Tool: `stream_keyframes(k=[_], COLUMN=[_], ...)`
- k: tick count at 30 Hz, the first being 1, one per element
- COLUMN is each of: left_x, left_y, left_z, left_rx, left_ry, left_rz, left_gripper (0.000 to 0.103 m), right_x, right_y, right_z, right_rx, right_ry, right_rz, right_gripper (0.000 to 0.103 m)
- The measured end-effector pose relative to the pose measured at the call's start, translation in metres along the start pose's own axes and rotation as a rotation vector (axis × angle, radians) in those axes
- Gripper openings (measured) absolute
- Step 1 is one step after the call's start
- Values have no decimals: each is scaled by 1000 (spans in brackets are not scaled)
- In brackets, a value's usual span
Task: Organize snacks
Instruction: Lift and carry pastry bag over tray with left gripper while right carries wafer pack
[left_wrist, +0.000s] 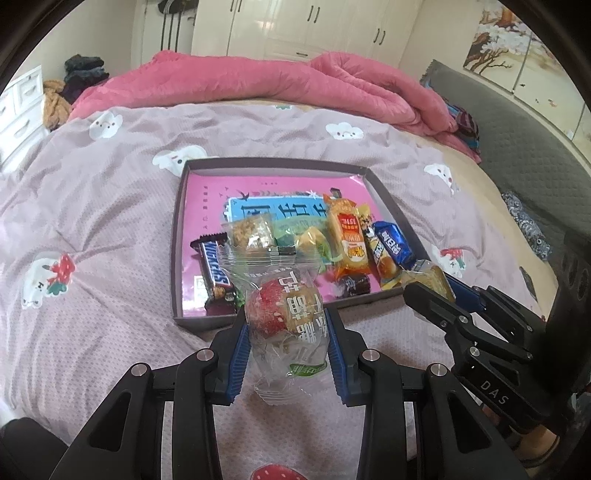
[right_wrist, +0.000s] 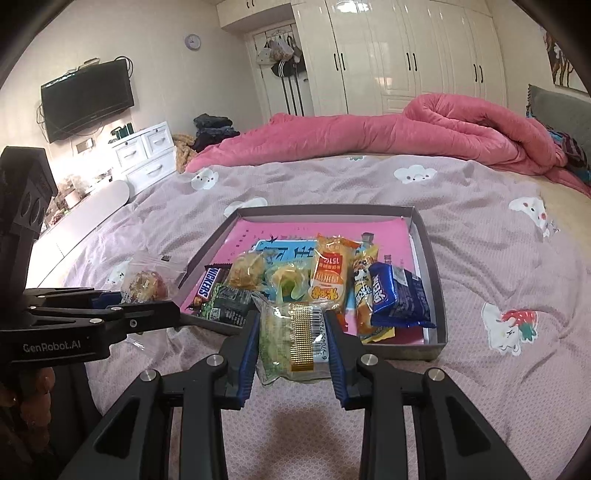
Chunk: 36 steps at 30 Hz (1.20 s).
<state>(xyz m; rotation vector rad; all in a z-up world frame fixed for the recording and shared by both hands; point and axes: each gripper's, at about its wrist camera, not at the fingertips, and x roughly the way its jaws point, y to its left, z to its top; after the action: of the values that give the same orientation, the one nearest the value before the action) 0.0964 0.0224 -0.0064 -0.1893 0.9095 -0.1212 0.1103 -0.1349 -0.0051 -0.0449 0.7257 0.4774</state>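
A shallow grey box (left_wrist: 179, 206) with a pink lining lies on the bed and holds several snacks: a Snickers bar (left_wrist: 216, 271), an orange pack (left_wrist: 351, 236) and a blue pack (left_wrist: 393, 245). My left gripper (left_wrist: 289, 325) is shut on a clear packet with a red candied ball (left_wrist: 284, 310), held just before the box's near edge. My right gripper (right_wrist: 293, 332) is shut on a clear packet of yellow-green pastry (right_wrist: 291, 336), at the box's (right_wrist: 437, 295) near edge. In the left wrist view the right gripper (left_wrist: 439, 291) is at the box's near right corner.
The bed has a mauve cover (left_wrist: 92, 206) with cloud prints. A rumpled pink quilt (left_wrist: 295, 85) lies beyond the box. White drawers (right_wrist: 147, 151) and a wall television (right_wrist: 86, 98) stand to the left; wardrobes (right_wrist: 406, 51) line the back wall.
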Motion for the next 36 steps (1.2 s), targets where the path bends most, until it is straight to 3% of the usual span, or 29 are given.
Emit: stream_keyframes(k=[36], left_x=[1], left_y=[50], left_z=[24], left_rx=[-81], left_ry=[-113], left_rz=[81], left_gripper=[39], right_x=[2], right_y=[-27], right_z=[21], right_rx=[61], right_ry=[-49], right_rz=[-32], right_gripper=[34])
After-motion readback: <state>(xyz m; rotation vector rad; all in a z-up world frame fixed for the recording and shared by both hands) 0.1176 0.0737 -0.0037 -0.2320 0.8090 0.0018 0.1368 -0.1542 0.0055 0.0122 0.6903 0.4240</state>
